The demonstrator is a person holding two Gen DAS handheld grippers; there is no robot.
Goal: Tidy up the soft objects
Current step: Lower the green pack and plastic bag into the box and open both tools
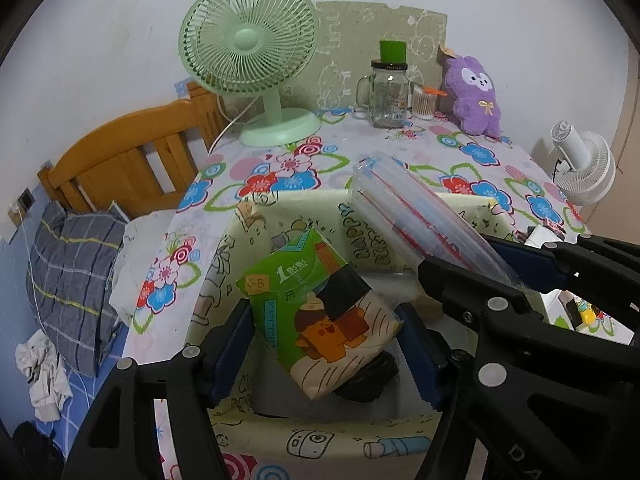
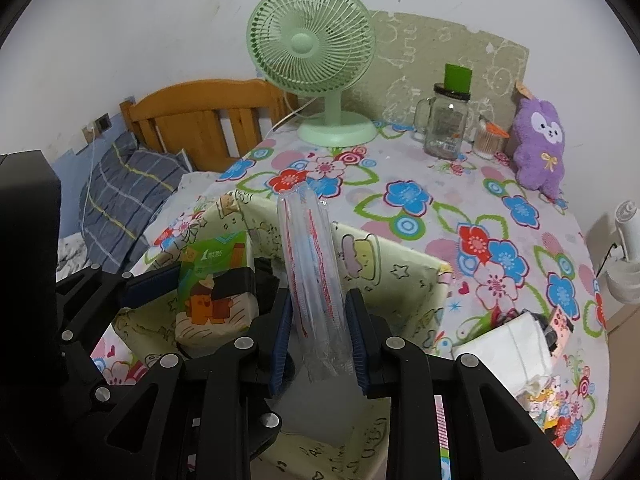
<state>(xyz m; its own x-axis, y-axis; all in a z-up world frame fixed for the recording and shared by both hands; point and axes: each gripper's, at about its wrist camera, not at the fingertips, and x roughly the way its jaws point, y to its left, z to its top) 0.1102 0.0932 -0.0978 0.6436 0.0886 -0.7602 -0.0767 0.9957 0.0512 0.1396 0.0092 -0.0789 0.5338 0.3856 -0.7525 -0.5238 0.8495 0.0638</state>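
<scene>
Above the fabric box (image 1: 256, 236) at the surface's (image 1: 400, 152) near edge, the left claw (image 1: 324, 344) grips a tissue pack (image 1: 320, 316); the right claw (image 2: 320, 340) grips a clear plastic sleeve (image 2: 316, 280).

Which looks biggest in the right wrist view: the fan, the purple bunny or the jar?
1. Fan, clearly largest.
2. Purple bunny.
3. Jar, slightly smaller than the bunny.
All three stand near the wall, so nearness hardly matters.

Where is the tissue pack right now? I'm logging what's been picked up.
The tissue pack is held between the left gripper's fingers, above the open fabric box, left of the clear plastic sleeve held by the right gripper.
</scene>
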